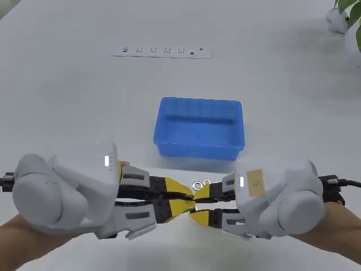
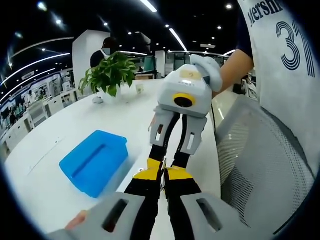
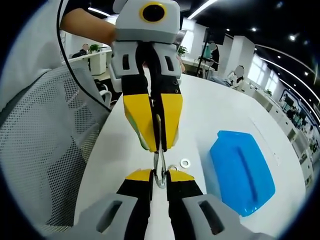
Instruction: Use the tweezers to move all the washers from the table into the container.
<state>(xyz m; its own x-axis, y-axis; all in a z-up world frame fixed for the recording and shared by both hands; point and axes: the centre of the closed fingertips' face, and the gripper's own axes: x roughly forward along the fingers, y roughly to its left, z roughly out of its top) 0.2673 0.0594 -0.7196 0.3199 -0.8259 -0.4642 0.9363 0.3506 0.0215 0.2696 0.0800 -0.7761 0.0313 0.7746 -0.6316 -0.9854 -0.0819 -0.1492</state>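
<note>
Slim metal tweezers (image 3: 159,162) bridge the two grippers, which meet tip to tip above the smooth white table (image 1: 67,96). The left gripper (image 3: 159,146) has its yellow wedge-shaped jaws pinched on one end. The right gripper (image 3: 159,176) has its yellow-tipped jaws closed on the other, rounded end. Two small metal ring washers (image 1: 197,185) lie flat on the table at 12 o'clock from the meeting jaws. Farther out at 12 o'clock sits the rectangular blue plastic container (image 1: 197,148), apart from the washers. A flat white power strip (image 1: 162,52) lies beyond it at 11 o'clock.
</note>
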